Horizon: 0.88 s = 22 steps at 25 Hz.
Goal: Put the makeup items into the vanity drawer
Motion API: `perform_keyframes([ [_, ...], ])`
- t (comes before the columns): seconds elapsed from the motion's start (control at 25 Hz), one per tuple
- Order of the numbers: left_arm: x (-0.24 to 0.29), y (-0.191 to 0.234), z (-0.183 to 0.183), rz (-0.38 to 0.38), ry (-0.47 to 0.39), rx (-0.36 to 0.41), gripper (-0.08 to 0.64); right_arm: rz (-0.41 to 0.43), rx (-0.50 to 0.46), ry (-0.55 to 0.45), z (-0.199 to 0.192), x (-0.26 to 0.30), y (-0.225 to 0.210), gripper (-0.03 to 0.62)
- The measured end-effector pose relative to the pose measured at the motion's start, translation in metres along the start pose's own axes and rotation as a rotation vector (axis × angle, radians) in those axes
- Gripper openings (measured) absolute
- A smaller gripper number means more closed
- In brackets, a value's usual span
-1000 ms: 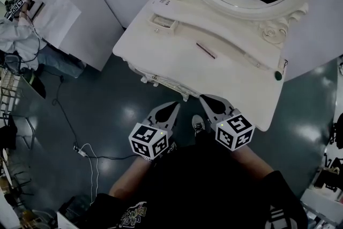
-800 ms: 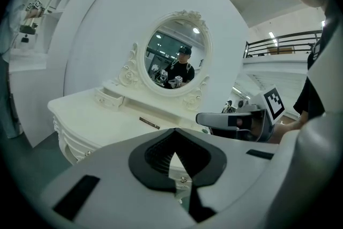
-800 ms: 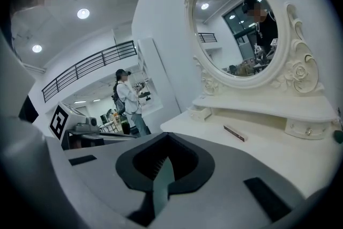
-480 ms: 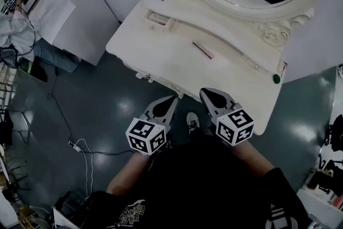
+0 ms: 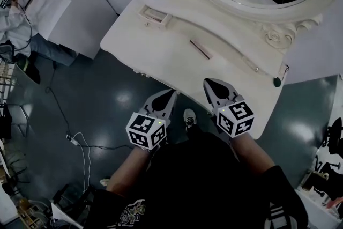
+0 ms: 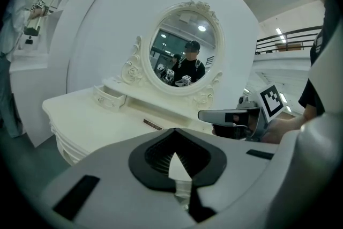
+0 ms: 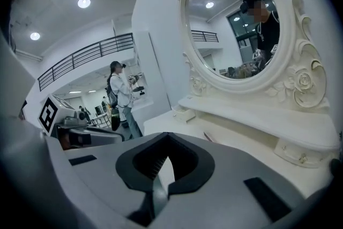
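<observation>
Head view: left tongs [image 5: 170, 96] and right tongs [image 5: 209, 85], both shut and empty, have neared the desk [image 5: 161, 48]. The pencil [image 5: 200, 49] lies mid-desk, the drawer [image 5: 153, 17] back-left, so picking up likely comes next.

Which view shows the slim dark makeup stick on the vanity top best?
The head view: the makeup stick lies there at full length on the vanity top. The left gripper view shows it low and foreshortened; the right gripper view shows only one end.
</observation>
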<state>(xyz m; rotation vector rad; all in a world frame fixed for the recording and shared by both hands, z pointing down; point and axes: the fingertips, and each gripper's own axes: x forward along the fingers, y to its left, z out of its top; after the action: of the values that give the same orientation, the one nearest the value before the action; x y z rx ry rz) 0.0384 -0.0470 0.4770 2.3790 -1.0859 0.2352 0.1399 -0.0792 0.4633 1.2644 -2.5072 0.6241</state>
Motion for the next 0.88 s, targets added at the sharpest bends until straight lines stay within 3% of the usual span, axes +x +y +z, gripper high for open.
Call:
perform_keyframes([
  [0.88,0.055,0.021,-0.018,0.08,0.068,-0.033,0.0,-0.041,-0.09,0.185,-0.04,0.088,-0.127,0.032],
])
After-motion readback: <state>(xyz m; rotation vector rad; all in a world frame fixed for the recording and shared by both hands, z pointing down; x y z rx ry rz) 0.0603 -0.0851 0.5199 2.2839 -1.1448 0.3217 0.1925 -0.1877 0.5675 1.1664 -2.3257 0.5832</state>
